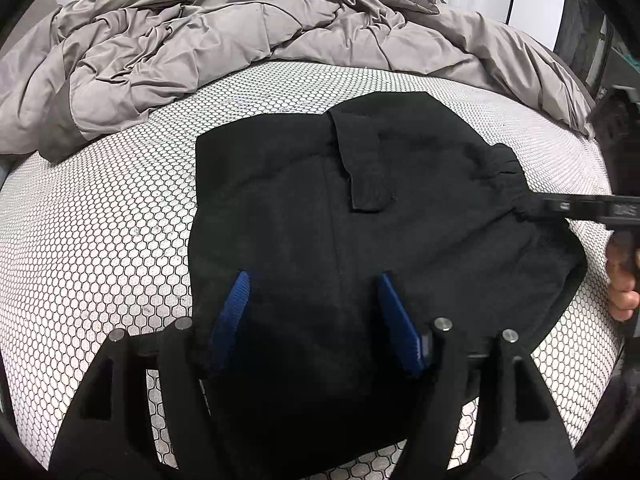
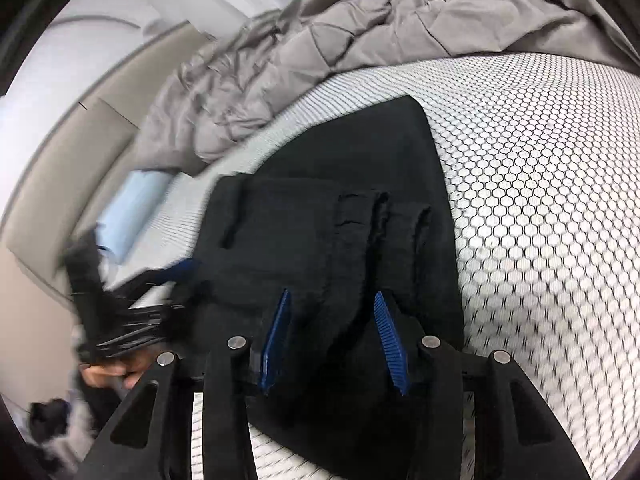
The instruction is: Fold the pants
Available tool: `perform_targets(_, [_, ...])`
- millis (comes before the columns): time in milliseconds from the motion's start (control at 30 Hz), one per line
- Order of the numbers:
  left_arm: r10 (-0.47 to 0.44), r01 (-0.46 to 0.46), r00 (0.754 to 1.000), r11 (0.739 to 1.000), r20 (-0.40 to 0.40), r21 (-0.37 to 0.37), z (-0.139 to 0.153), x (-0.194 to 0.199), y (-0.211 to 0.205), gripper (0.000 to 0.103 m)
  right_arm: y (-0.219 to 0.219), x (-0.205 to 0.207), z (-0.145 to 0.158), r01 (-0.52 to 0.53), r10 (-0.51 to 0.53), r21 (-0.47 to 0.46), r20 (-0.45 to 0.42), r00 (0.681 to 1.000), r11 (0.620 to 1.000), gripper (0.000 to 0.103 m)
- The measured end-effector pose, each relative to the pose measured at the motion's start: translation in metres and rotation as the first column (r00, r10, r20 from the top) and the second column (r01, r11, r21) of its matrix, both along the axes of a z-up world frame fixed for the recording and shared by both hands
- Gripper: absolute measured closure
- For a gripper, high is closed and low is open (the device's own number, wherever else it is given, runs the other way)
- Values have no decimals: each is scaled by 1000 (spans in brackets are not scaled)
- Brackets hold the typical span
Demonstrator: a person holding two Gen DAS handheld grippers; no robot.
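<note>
Black pants [image 1: 360,208] lie folded into a compact block on a white honeycomb-patterned mattress [image 1: 100,240]. A cuff end [image 1: 368,176] is laid across the top. My left gripper [image 1: 314,276] hovers over the near left part of the block, open, its blue pads [image 1: 236,308] wide apart and nothing pressed between them. At the block's right edge my right gripper [image 1: 560,205] reaches the gathered waistband [image 1: 508,168]. In the right wrist view the right gripper [image 2: 332,294] straddles a ridge of the pants [image 2: 352,240]; its pads [image 2: 276,340] stand apart with their ribbed faces showing.
A crumpled grey duvet [image 1: 240,40] is heaped along the far side of the mattress. A light blue item [image 2: 132,208] lies by the beige bed surround [image 2: 80,140]. A hand [image 1: 622,288] holds the right gripper; the left gripper [image 2: 120,300] shows blurred.
</note>
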State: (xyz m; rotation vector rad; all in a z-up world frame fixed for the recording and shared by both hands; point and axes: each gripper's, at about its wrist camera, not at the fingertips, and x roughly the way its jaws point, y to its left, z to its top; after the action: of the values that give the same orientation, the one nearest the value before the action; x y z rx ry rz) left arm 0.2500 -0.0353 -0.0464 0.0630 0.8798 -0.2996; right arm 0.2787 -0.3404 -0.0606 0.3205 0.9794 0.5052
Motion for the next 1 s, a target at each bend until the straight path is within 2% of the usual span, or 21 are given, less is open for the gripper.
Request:
perform_targets(100, [1,-1,1000,1000,0,-2,1,0,1,37,2,13,-6,60,-60,2,2,998,998,91])
perform_targets(133, [1,-1,1000,1000,-2,-1,3,0,1,37,2,12,-1,68,-68,12,16,998,998,96])
perform_targets(167, [5,-5,1000,1000,-3,4,6,-2,2,37,2,7,9,67,-69,32,44,997,997,96])
perform_targets(300, [7,-7,1000,1000,18,2,23,-13,1,37,-1,-17,41,90,-88,-6,157,984,996,97])
perform_targets(367, [-11,11,999,1000,41,0,31,-19,-4,37,-6,-16,35,108,-98,-66,140,985,992,96])
perform_targets(433, [-29,29,998,1000,52,-10,36,-24,-10,37,-8,-4,11,112,-106,-122,52,993,986,93])
perform_targets(467, [-38,39,998,999,54,-18,39,-26,-15,37,-10,0,3,117,-115,-119,27,993,986,92])
perform_targets(533, [-51,52,997,998,64,-28,43,-29,-23,37,-16,-2,6,134,-134,-71,12,991,988,86])
perform_targets(633, [-80,85,995,993,67,-85,46,-32,-45,37,-21,-16,26,121,-118,-61,60,991,991,79])
perform_targets(700, [-112,118,992,984,50,-137,44,-31,-68,37,-28,-25,32,108,-107,-17,65,992,994,79])
perform_targets(767, [-168,171,985,973,32,-155,39,-31,-95,37,-32,-30,31,69,-71,35,53,996,997,79])
perform_targets(867, [-232,232,973,968,18,-97,26,-35,-133,37,-35,-35,22,28,-30,96,16,999,995,79])
perform_targets(1000, [-235,235,972,971,-5,36,2,-41,-162,36,-33,-28,-3,38,-33,87,-64,997,995,79])
